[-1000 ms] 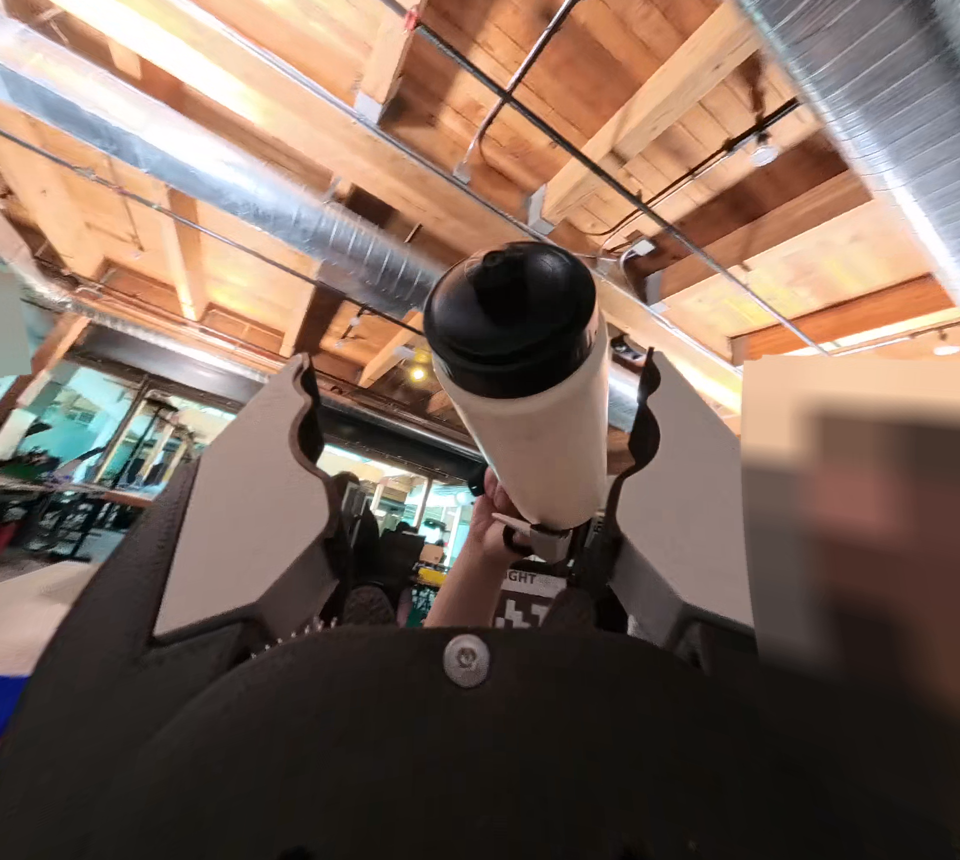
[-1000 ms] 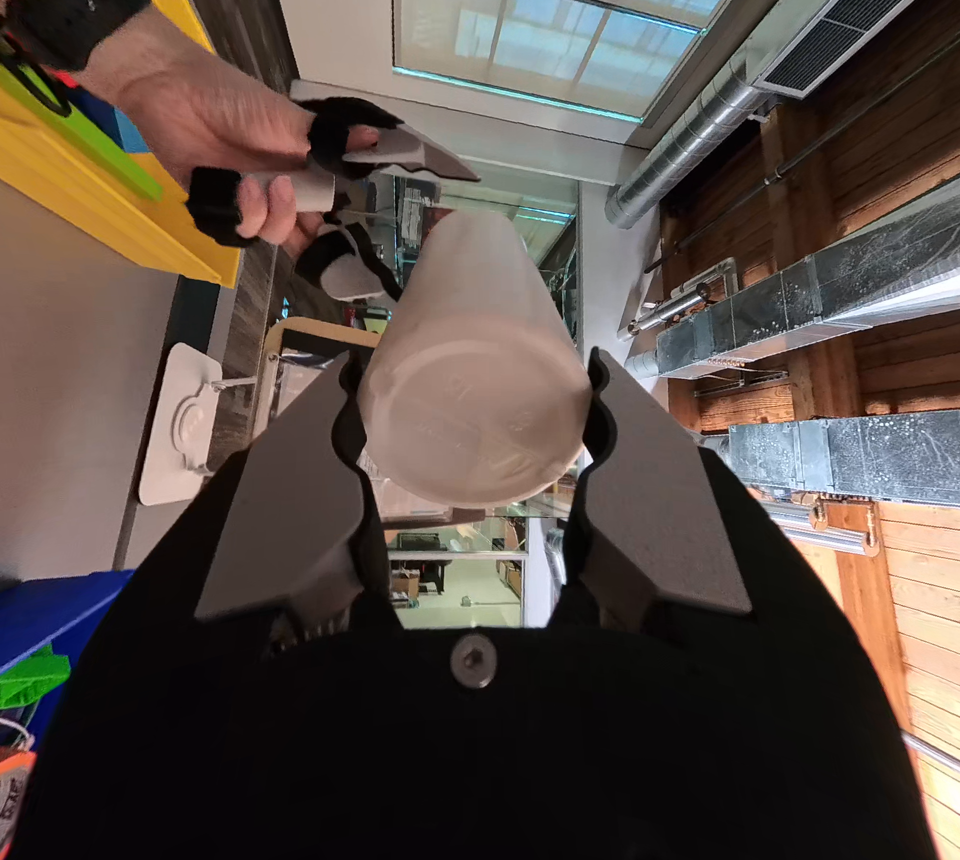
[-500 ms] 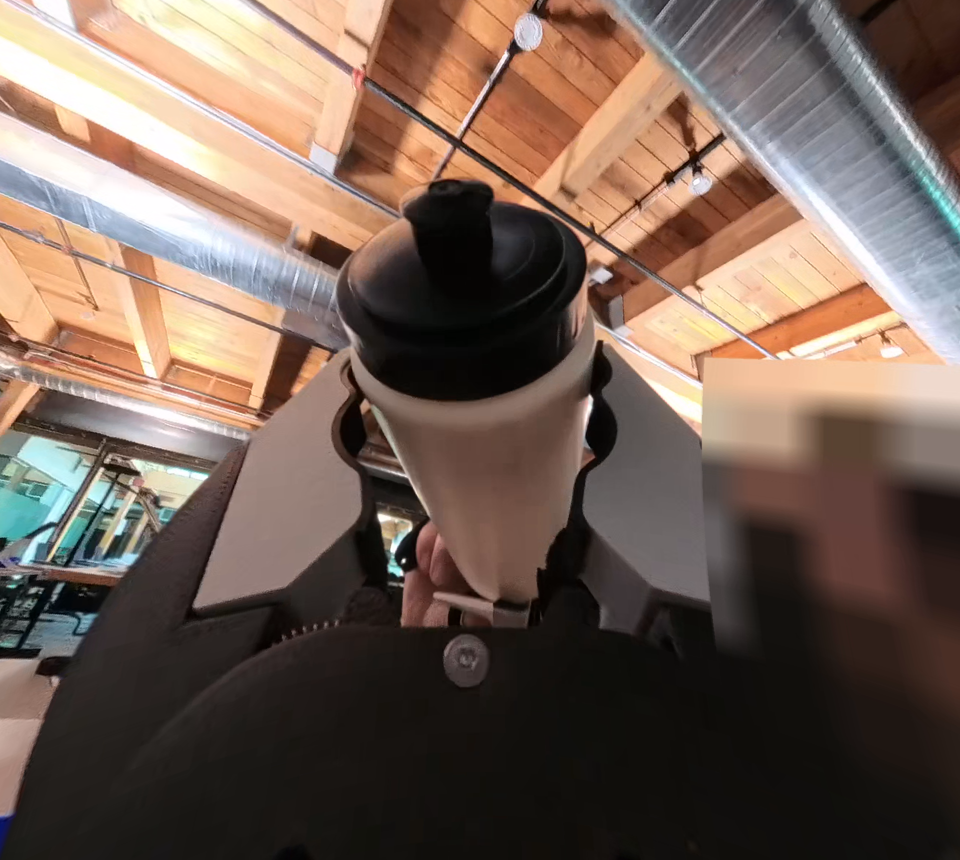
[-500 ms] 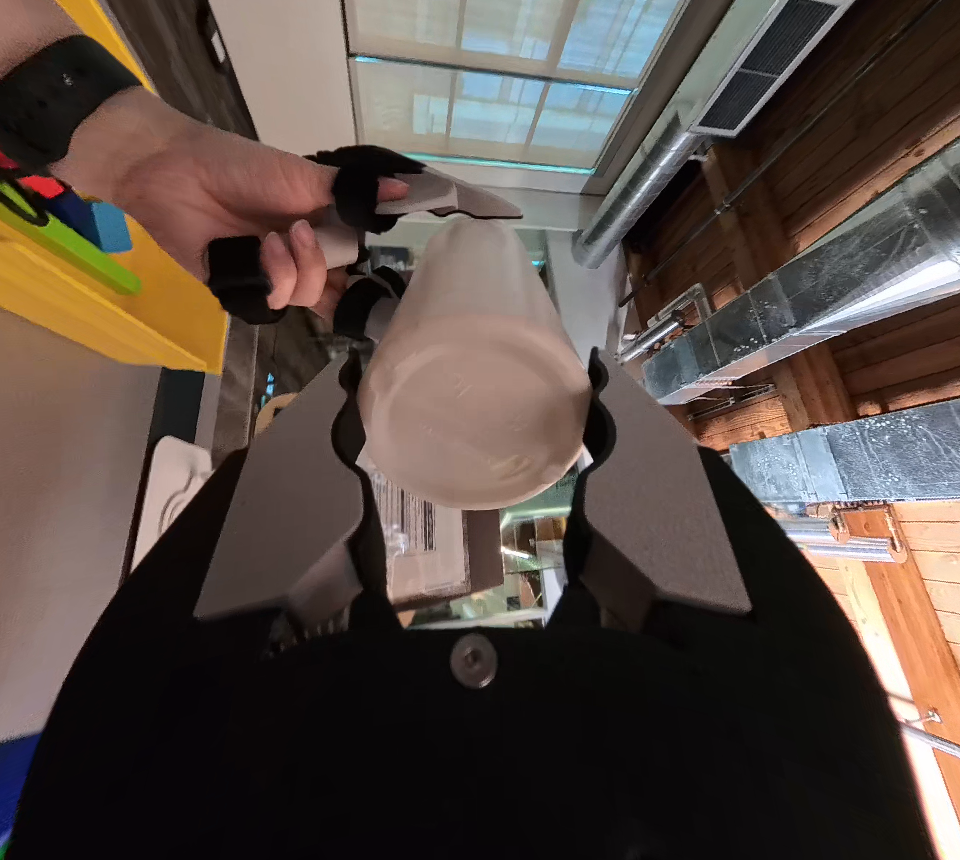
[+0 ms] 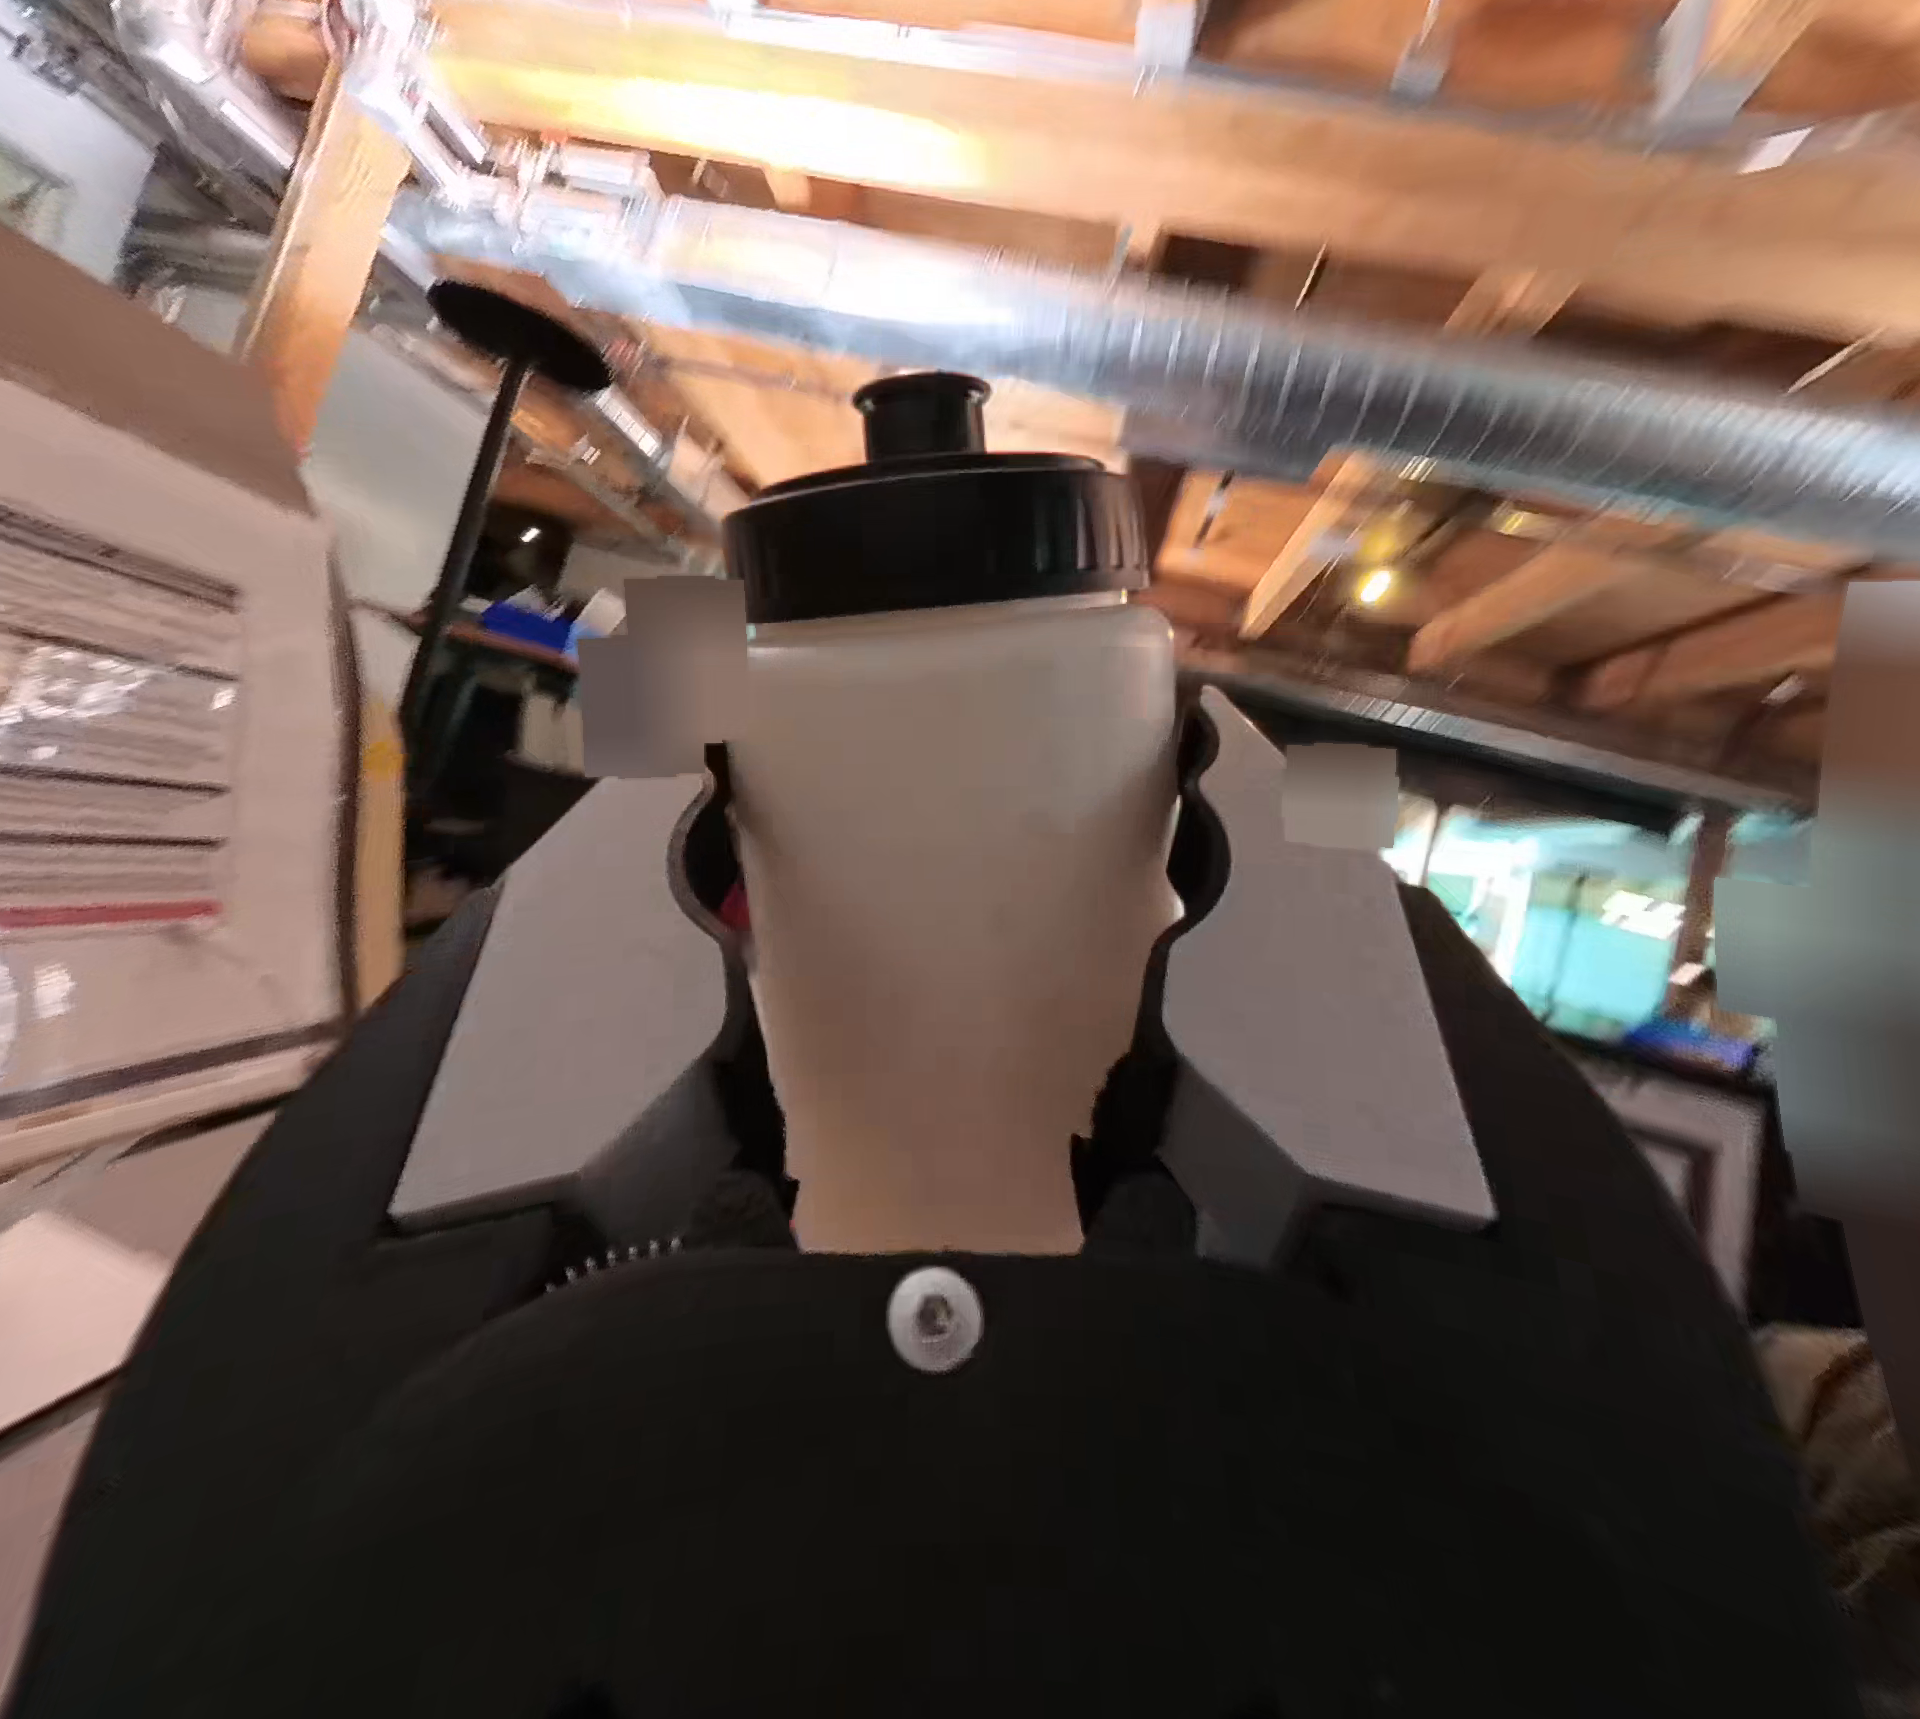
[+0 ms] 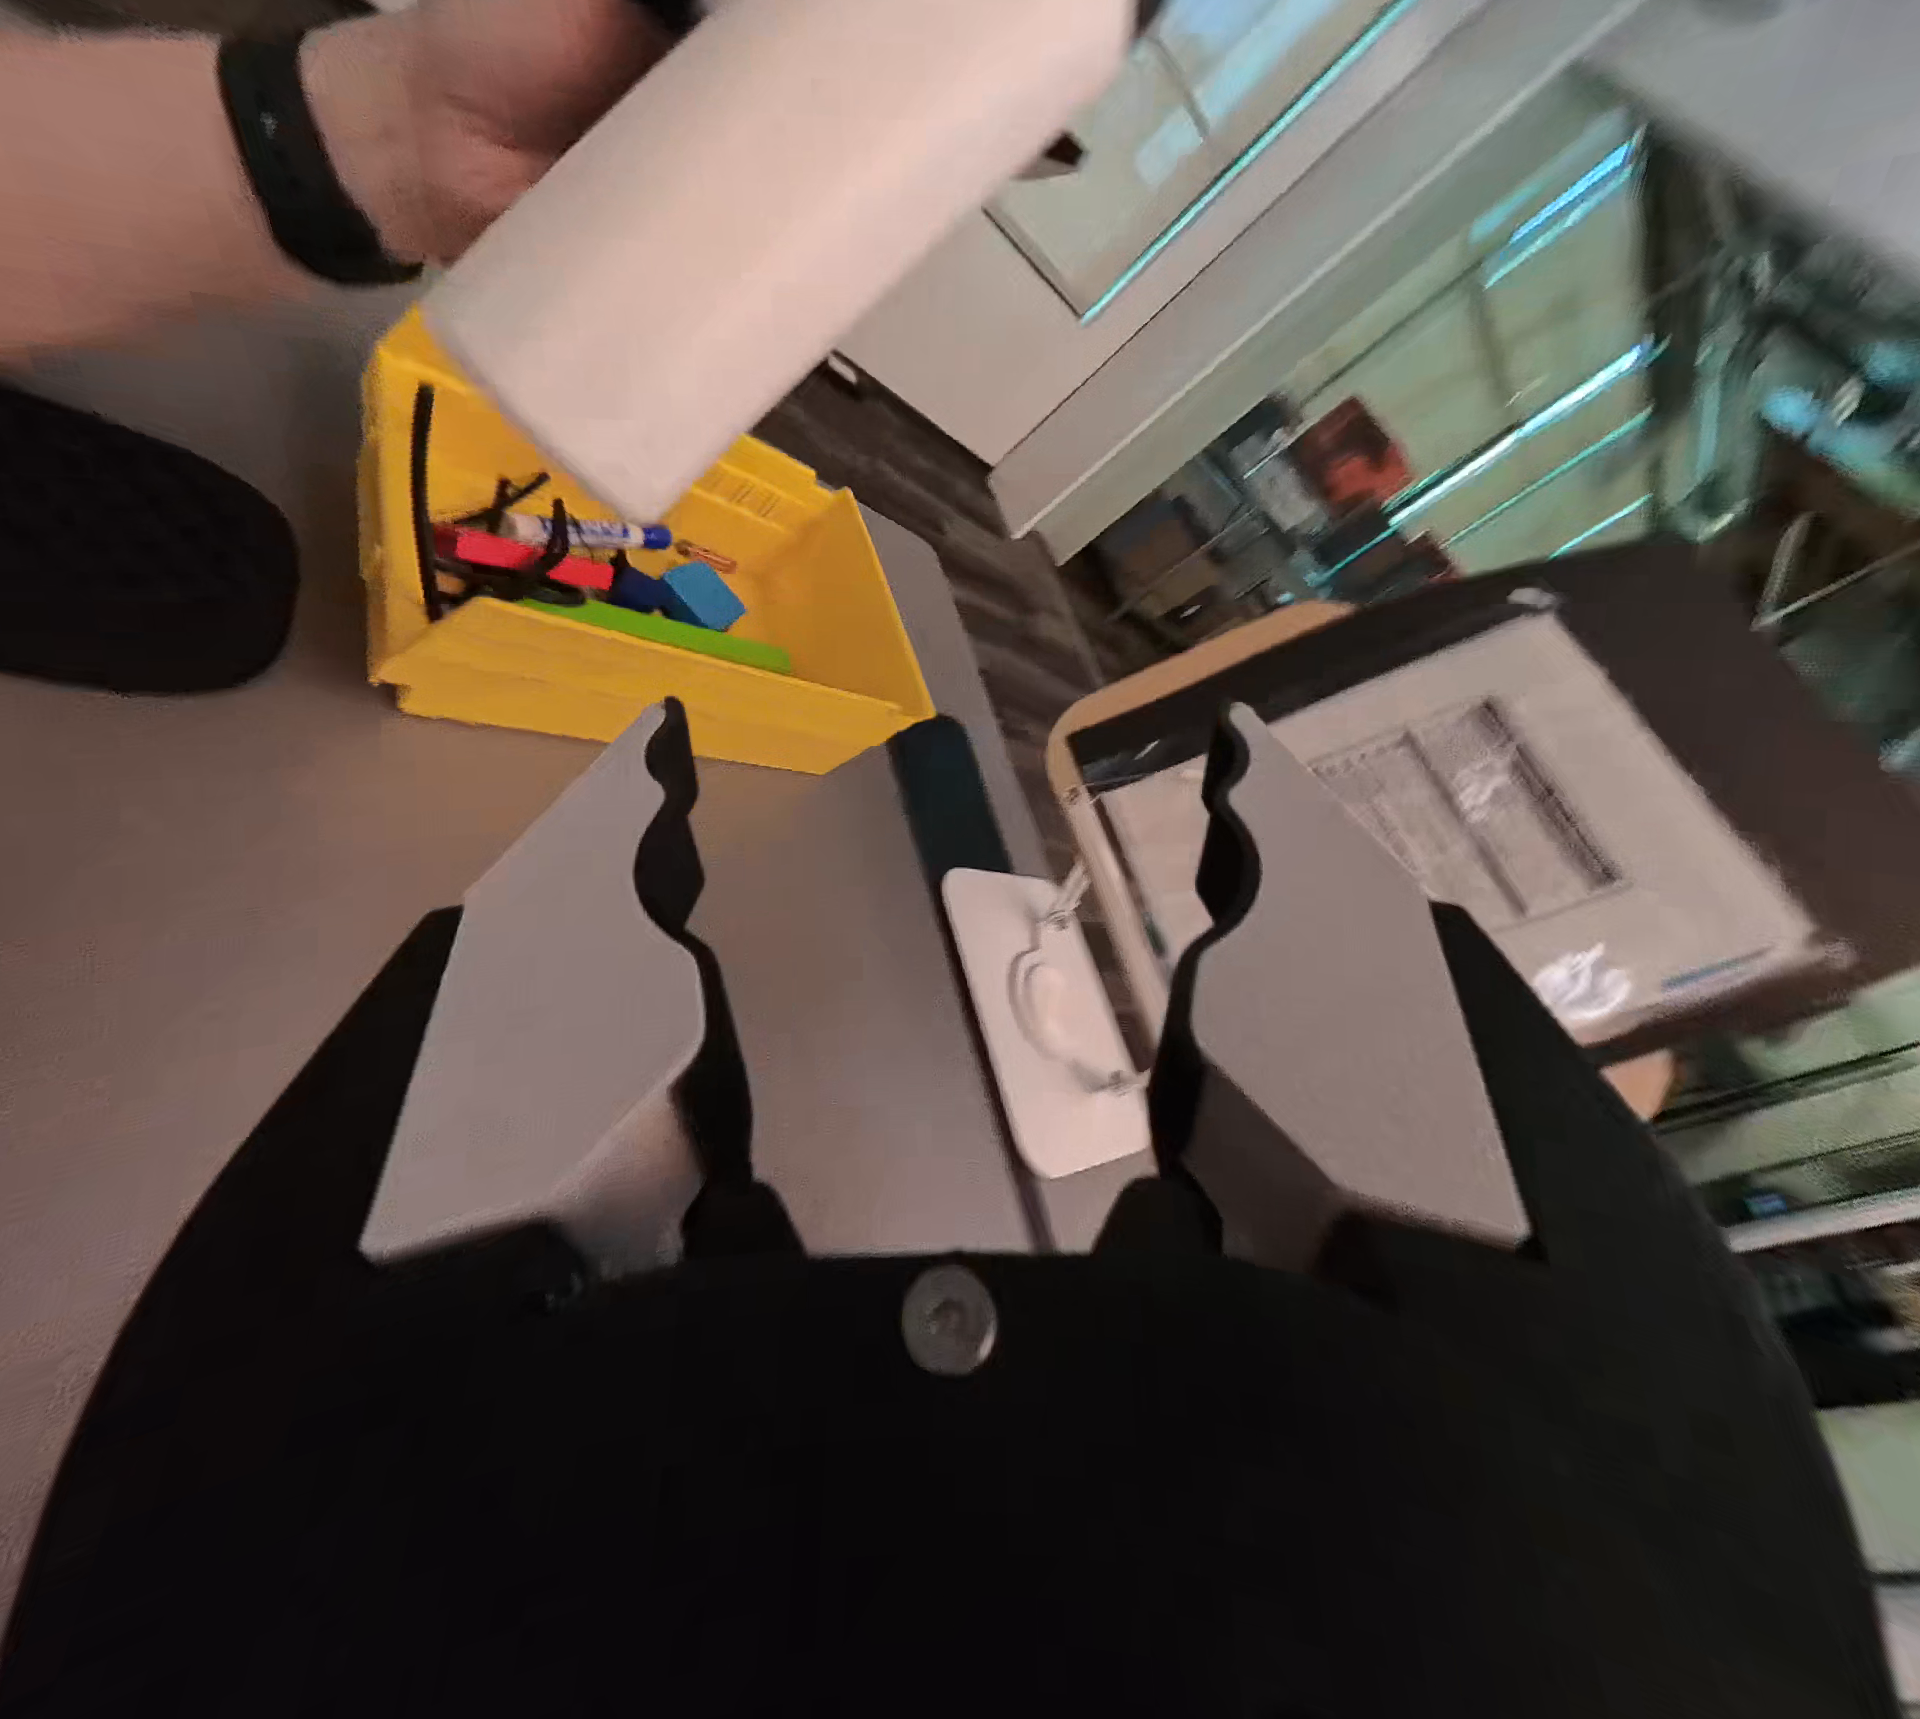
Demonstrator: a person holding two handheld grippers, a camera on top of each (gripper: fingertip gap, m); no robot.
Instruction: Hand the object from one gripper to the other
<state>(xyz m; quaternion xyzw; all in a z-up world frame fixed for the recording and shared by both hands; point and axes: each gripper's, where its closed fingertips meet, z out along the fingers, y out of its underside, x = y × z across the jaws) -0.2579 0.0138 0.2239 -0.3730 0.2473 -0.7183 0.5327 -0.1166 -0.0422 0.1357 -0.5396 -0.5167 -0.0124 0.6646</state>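
Observation:
A white squeeze bottle (image 5: 951,838) with a black cap (image 5: 935,542) stands upright between my left gripper's (image 5: 951,734) fingers, and both pads press on its body. In the right wrist view the same bottle (image 6: 769,142) is at the upper left, held by the left gripper in a person's hand (image 6: 457,111). My right gripper (image 6: 945,724) is open and holds nothing; it hangs over a grey table (image 6: 208,942), well below and apart from the bottle.
A yellow bin (image 6: 665,682) with markers and coloured blocks sits on the table behind the right gripper. A black round object (image 6: 125,547) lies at the left. A white flat plate (image 6: 1049,1015) lies at the table's edge. Wooden beams and a silver duct (image 5: 1455,412) are overhead. The gap from one gripper's tips to the other's is roughly 20 centimeters.
My left gripper closed on the bottle while the right still held it. The right gripper then opened, let go and dropped away toward the table. The left gripper now carries the bottle alone.

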